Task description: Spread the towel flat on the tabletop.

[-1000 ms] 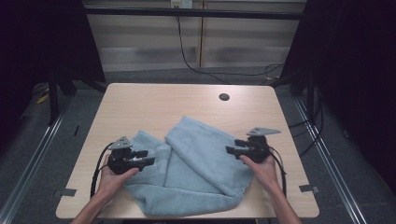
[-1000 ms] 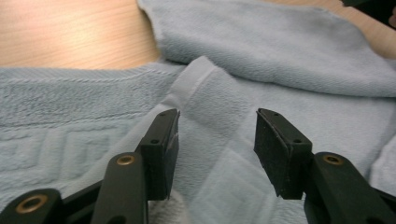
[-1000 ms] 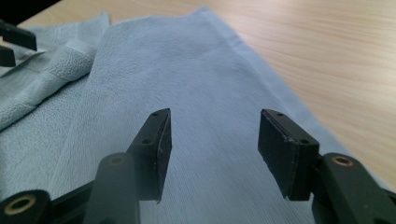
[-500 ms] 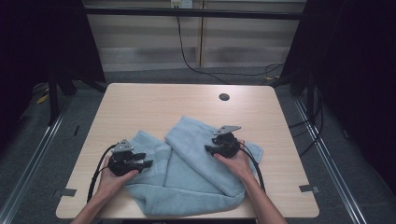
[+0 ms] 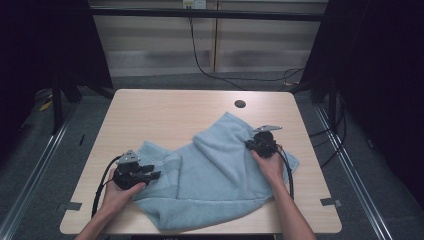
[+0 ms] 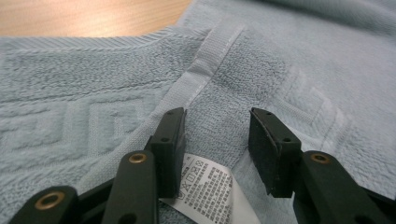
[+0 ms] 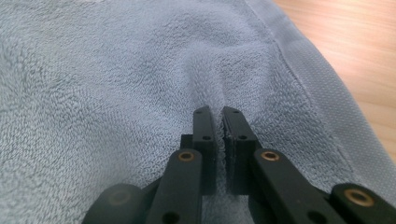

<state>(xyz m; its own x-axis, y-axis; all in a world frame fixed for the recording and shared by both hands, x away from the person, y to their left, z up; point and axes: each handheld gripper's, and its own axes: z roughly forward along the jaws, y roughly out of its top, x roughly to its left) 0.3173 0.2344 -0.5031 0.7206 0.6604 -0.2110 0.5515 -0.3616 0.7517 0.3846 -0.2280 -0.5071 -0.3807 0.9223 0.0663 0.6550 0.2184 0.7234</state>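
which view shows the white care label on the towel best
The left gripper view: the care label lies on the towel between the open jaws of the left hand-held gripper, its print visible. The high view is too distant to make it out; the right gripper view shows plain towel pile.

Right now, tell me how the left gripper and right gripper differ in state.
The left gripper has its jaws apart over the towel, next to its white label; the right gripper has just closed, pinching a fold of towel. In the high view, left sits at the towel's near-left edge, right at its far-right side. Both point onto the towel.
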